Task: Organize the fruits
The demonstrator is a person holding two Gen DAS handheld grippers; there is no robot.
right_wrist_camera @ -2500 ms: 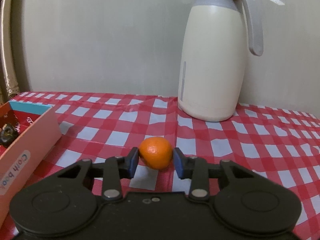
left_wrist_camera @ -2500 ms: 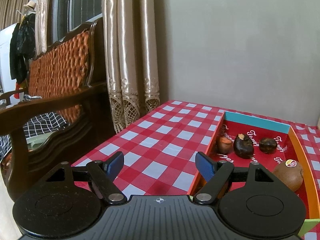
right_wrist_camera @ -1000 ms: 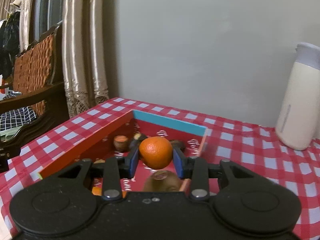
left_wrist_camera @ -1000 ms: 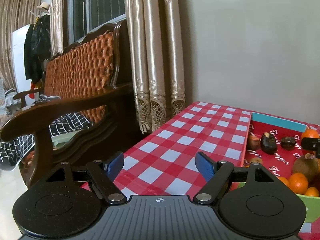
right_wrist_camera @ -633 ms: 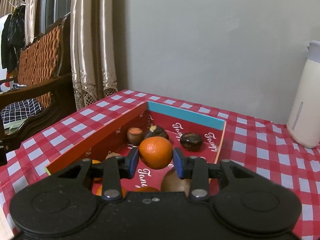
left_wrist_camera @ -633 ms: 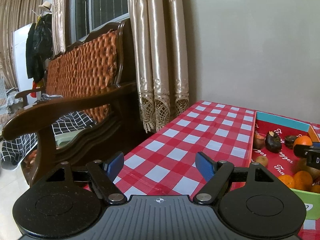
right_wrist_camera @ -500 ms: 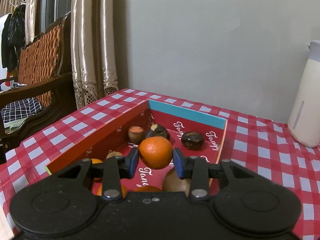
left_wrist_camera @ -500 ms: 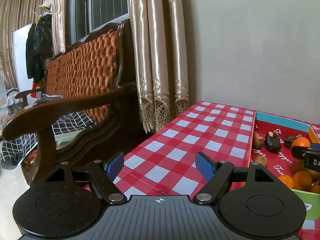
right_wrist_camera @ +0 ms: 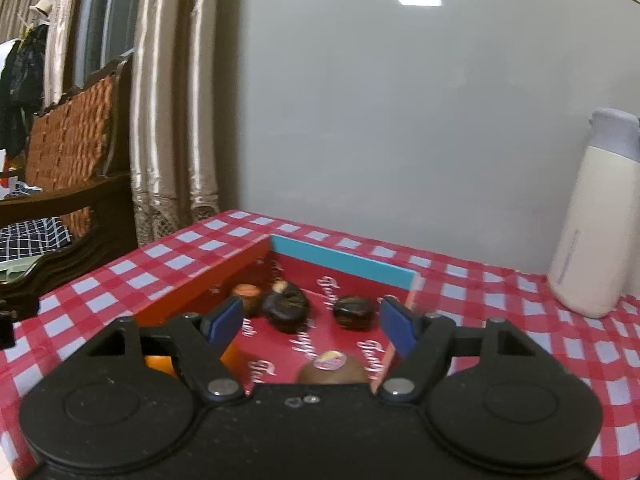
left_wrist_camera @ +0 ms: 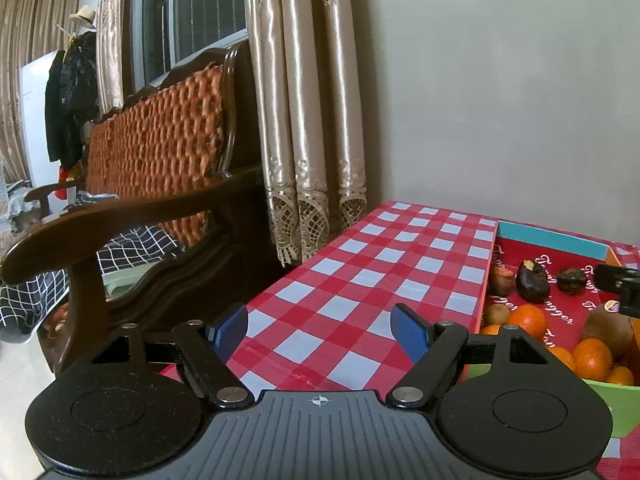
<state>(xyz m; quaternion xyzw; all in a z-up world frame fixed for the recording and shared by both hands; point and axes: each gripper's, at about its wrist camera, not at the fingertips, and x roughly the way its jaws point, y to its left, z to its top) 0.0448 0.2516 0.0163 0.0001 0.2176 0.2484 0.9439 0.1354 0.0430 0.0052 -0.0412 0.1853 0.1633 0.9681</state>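
Checked tablecloth under red box. Cream jug well right of box. Left gripper apart, empty, over cloth beside box. Right gripper just opened, empty, over box. Kiwi below it. 4 oranges near kiwi, toward green end. 3 dark fruits toward blue end.

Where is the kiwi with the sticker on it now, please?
The kiwi lies inside the red box, low in the right wrist view just ahead of the open right tool. In the left wrist view it sits at the far right, beside the oranges.
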